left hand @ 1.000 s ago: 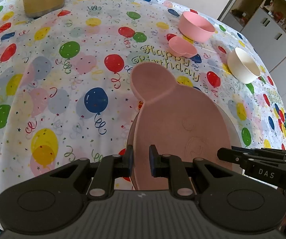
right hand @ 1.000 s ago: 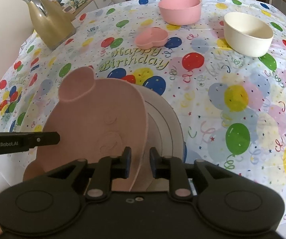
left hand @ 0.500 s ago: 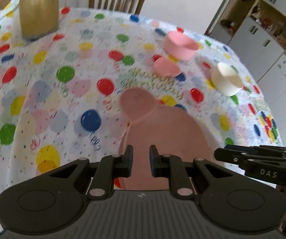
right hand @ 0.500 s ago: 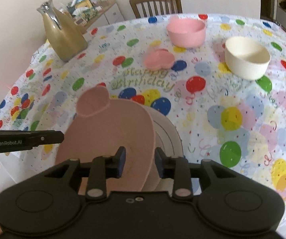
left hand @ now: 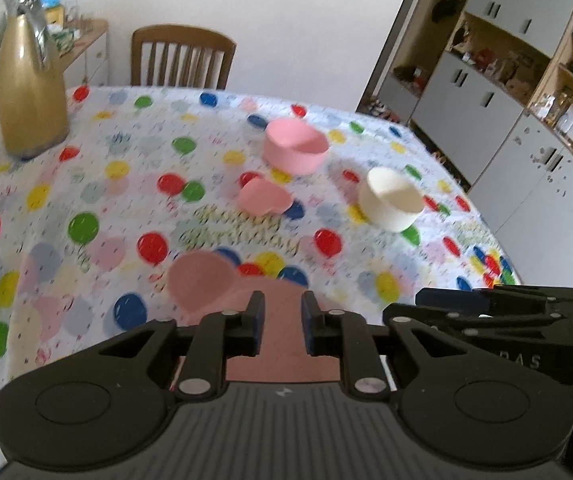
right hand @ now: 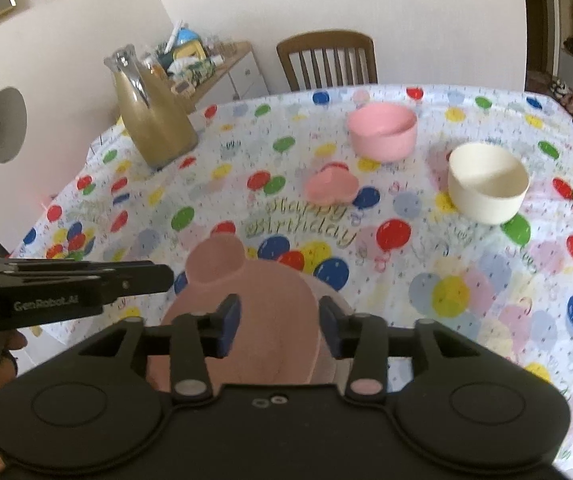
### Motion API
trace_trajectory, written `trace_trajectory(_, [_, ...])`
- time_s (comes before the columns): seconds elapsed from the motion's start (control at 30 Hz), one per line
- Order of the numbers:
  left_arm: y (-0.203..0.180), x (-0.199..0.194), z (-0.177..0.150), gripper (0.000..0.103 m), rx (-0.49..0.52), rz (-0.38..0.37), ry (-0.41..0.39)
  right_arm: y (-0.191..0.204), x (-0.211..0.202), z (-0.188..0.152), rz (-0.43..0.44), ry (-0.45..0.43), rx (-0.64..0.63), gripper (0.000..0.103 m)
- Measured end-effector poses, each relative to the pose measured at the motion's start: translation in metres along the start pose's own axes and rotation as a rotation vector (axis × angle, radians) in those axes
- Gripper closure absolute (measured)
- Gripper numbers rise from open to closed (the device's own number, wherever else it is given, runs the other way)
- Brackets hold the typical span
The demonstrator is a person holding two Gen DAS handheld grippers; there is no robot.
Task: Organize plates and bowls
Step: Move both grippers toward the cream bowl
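Right wrist view: right gripper (right hand: 274, 326) and left gripper (left hand: 279, 322), jaws opening and clamping nothing, hang above the bear-shaped pink plate (right hand: 246, 312) lying on a cream plate (right hand: 334, 308), apparently just stacked for tidying, bowls well apart.

Balloon-print table (right hand: 466, 280): gold jug (right hand: 152, 120), pink bowl (right hand: 382, 130), cream bowl (right hand: 486, 184), bear plate (right hand: 246, 308).

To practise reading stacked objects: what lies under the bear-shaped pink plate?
Under the bear-shaped pink plate a pale round plate's right edge shows; the rest is covered, so anything more beneath cannot be seen.
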State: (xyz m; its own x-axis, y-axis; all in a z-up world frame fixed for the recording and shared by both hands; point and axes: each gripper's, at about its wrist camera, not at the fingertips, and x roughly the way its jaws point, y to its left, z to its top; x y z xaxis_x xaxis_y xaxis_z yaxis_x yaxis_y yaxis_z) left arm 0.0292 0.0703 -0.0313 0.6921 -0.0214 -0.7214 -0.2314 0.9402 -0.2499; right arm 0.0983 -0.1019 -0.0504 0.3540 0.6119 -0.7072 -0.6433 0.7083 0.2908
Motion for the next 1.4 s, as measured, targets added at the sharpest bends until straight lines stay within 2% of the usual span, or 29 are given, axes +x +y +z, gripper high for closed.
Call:
trace_trajectory(0.1, [-0.01,-0.001,0.008,0.061,0.017,-0.011,-0.029,-0.003,-0.008,0.008,-0.001,-0.027,-0.006,0.052])
trace_trajectory(0.13, [-0.014,-0.001,0.011,0.047,0.024,-0.011,-0.042,-0.004,-0.01,0.01,-0.002,-0.033,-0.004,0.05])
trace_trajectory(0.17, [-0.017,-0.002,0.013,0.039,0.029,-0.008,-0.058,-0.007,-0.012,0.013,-0.004,-0.041,-0.002,0.047])
trace_trajectory(0.4, [-0.039,0.009,0.034,0.038,0.068,-0.01,-0.09,-0.029,-0.023,0.03,-0.053,-0.098,0.013,0.027])
trace_trajectory(0.5, [-0.048,0.017,0.042,0.033,0.073,-0.008,-0.1,-0.042,-0.027,0.037,-0.081,-0.126,0.016,0.02])
trace_trajectory(0.57, [-0.054,0.024,0.048,0.032,0.073,-0.01,-0.108,-0.051,-0.029,0.041,-0.098,-0.14,0.022,0.01])
trace_trajectory(0.67, [-0.064,0.036,0.056,0.03,0.078,-0.006,-0.115,-0.067,-0.031,0.048,-0.133,-0.176,0.024,0.001])
trace_trajectory(0.73, [-0.072,0.045,0.062,0.023,0.079,0.005,-0.125,-0.078,-0.033,0.052,-0.149,-0.195,0.017,0.001])
trace_trajectory(1.0, [-0.1,0.092,0.086,0.022,0.07,0.027,-0.125,-0.132,-0.025,0.077,-0.193,-0.197,0.031,0.0])
trace_trajectory(1.4, [-0.123,0.195,0.108,0.022,0.012,0.081,-0.002,-0.217,0.03,0.102,-0.252,-0.103,0.069,0.001])
